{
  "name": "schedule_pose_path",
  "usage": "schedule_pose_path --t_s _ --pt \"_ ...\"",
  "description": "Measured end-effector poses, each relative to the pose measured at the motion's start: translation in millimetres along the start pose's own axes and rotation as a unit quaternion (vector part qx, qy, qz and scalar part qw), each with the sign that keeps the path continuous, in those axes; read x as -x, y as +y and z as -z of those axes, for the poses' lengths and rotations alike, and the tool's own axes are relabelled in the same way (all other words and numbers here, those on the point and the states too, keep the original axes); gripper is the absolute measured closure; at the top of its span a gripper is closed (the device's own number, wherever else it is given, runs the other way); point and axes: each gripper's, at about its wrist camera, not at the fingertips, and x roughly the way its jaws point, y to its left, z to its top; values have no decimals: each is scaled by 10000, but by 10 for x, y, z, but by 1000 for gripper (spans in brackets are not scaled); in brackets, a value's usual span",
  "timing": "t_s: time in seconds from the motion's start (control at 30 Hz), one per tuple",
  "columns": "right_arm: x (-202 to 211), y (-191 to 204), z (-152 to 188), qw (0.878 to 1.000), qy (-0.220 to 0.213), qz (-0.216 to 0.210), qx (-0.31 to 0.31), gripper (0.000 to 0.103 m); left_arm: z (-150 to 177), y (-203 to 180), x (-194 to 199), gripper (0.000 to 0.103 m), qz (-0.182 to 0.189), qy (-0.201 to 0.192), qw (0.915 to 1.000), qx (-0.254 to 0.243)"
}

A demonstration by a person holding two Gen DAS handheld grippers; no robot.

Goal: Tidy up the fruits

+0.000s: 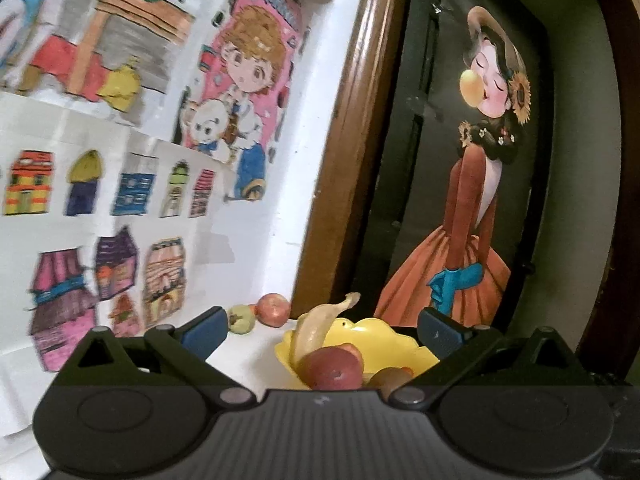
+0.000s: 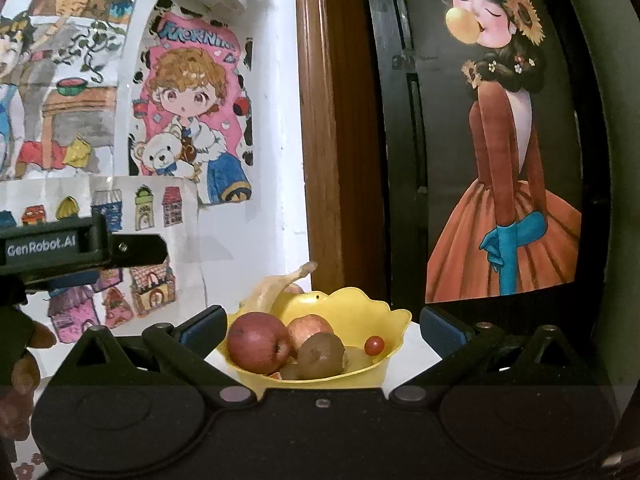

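Observation:
A yellow scalloped bowl [image 2: 372, 312] stands on the white tabletop. It holds a red apple [image 2: 258, 342], a second apple [image 2: 310, 328], a brown kiwi [image 2: 322, 354], a cherry tomato [image 2: 374, 345] and a banana [image 2: 276, 286]. In the left wrist view the bowl [image 1: 384, 340] shows the banana [image 1: 316, 328], an apple [image 1: 334, 366] and the kiwi [image 1: 390, 378]. Outside the bowl, by the wall, lie a red apple [image 1: 273, 309] and a small green fruit [image 1: 241, 319]. My left gripper [image 1: 320, 330] and right gripper [image 2: 320, 326] are both open and empty, short of the bowl.
Coloured drawings [image 1: 120, 160] cover the white wall behind the table. A brown wooden frame [image 2: 332, 140] and a dark panel with a picture of a girl in an orange dress [image 2: 508, 184] stand behind the bowl. The left gripper's body [image 2: 80, 252] shows at the right view's left.

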Motion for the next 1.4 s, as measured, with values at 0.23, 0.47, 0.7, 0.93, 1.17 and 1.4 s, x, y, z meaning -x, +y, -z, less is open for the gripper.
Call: schedule_pose_path --t_s 0.23,0.47,0.7,0.93,1.17,1.4 --pt "354 137 -23 9999 -147 14 14 1 25 69 416 0 -178 -103 9998 46" --pt "636 274 -3 9998 -214 20 -12 1 66 135 749 0 -284 -157 9995 38" --pt "837 371 21 9996 -267 34 -26 1 124 169 1007 0 -376 -214 9991 -24" --pt "1008 456 82 9996 -271 82 -13 1 222 222 1181 0 -456 -73 9989 -1" --pt "1162 542 160 9996 -203 152 -100 1 316 288 1350 0 -614 61 9981 36" --pt "1309 621 253 9994 -141 268 -152 1 418 317 1532 0 -720 51 9974 -36"
